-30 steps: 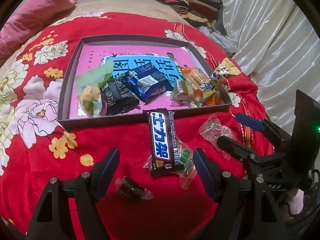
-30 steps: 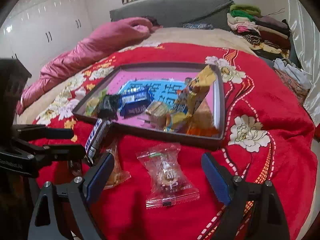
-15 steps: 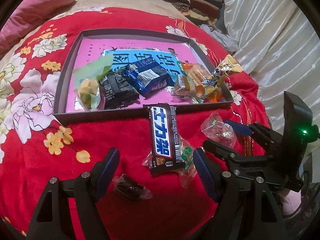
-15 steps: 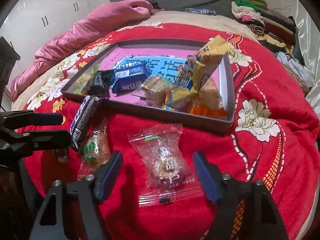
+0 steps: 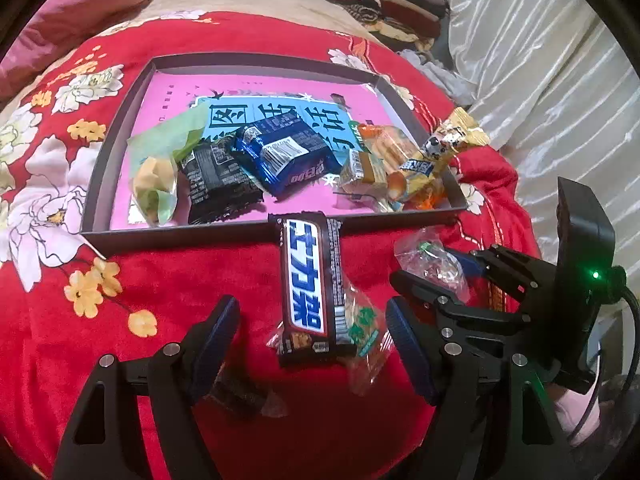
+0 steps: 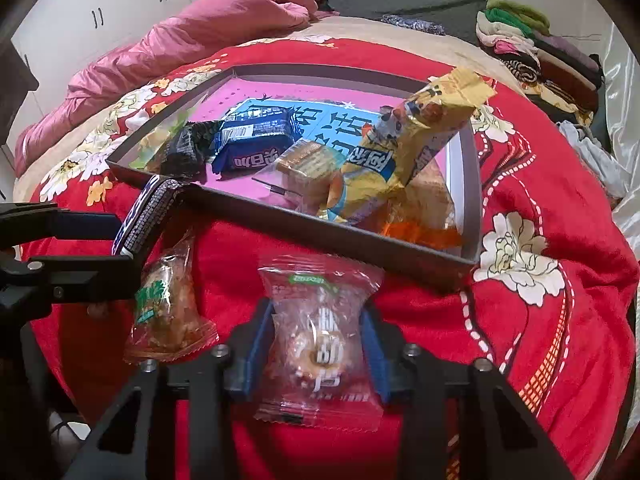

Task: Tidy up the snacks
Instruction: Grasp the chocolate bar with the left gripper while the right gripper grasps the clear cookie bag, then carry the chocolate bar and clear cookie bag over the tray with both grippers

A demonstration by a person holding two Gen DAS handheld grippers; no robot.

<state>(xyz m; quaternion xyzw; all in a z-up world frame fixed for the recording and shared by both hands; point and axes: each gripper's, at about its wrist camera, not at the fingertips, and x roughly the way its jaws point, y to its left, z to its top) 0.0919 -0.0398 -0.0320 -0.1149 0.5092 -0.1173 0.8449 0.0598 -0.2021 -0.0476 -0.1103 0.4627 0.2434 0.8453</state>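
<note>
On the left, the left gripper [image 5: 310, 336] is held wide open over the red floral bedspread [image 5: 168, 280], its blue pads either side of a chocolate bar [image 5: 310, 276] whose far end leans on the near rim of the shallow tray [image 5: 120, 236]; a green-printed clear packet [image 5: 366, 332] lies partly under the bar. Several wrapped snacks are seen inside the tray. Further right, the right gripper [image 6: 316, 354] is closed on a clear-wrapped nut snack [image 6: 320, 340], which rests on the bedspread just before the tray's near wall
</note>
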